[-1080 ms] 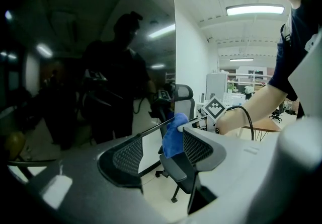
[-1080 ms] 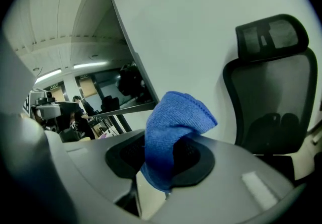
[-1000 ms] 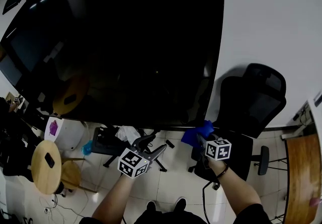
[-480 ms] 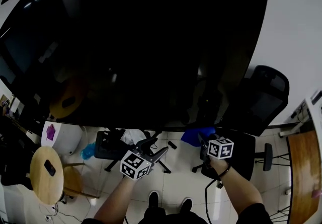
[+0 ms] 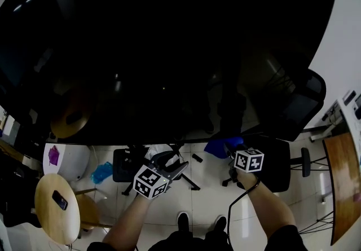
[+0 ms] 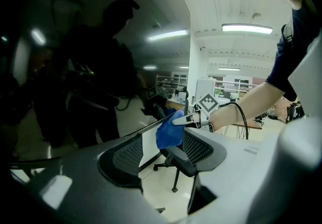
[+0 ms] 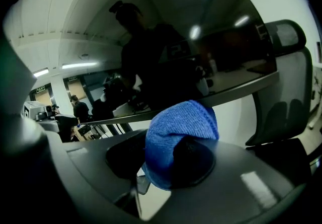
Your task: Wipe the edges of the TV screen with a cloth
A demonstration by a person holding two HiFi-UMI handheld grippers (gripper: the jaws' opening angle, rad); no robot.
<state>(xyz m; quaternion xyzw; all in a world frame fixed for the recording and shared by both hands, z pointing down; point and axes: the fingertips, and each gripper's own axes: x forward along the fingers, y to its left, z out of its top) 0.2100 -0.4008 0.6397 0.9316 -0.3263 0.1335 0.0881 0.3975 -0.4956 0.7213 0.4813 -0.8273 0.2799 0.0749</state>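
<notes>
The big black TV screen [image 5: 169, 47] fills the upper head view; its bottom edge runs just above both grippers. My right gripper [image 5: 228, 149] is shut on a blue cloth [image 5: 221, 146], which lies against that bottom edge, well left of the lower right corner. The right gripper view shows the cloth [image 7: 176, 132] bunched between the jaws, under the screen [image 7: 176, 47]. My left gripper [image 5: 177, 166] hovers lower left of the cloth, open, holding nothing. In its view the jaws of the left gripper [image 6: 163, 167] frame the cloth [image 6: 169, 130] and the right gripper's marker cube [image 6: 206, 107].
A black office chair [image 5: 296, 114] stands behind the TV's right end. A black stand base [image 5: 127, 162] sits on the floor below the screen. A round wooden stool [image 5: 53, 202] with a phone is at the lower left, and a wooden tabletop [image 5: 344, 182] at the right.
The cloth and right gripper have slid left along the bottom edge, away from the lower right corner. The left gripper travelled along with them, still open.
</notes>
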